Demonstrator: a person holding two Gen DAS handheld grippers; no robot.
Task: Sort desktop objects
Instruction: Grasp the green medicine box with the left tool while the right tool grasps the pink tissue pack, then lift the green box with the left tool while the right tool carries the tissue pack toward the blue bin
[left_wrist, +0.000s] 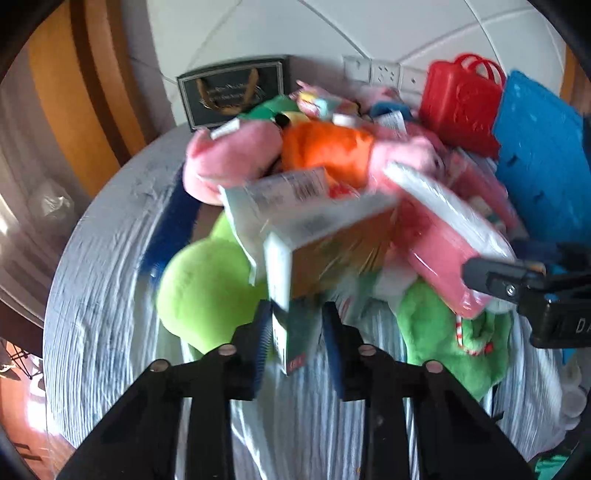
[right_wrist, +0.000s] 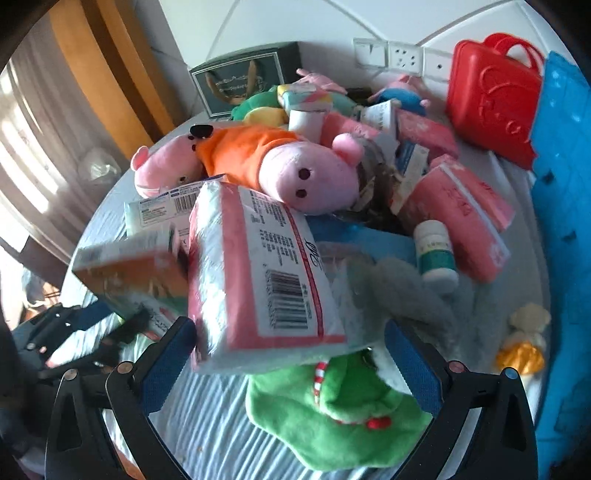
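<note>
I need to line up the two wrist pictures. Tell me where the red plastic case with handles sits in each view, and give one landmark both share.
Left wrist view: the red plastic case stands upper right, against the blue panel.
Right wrist view: the red plastic case stands upper right, again beside the blue panel.
Shared landmark: the pink pig plush in the orange shirt, mid-pile in both.

Daylight from left; motion blur; fisheye bends, darkens edges.
</note>
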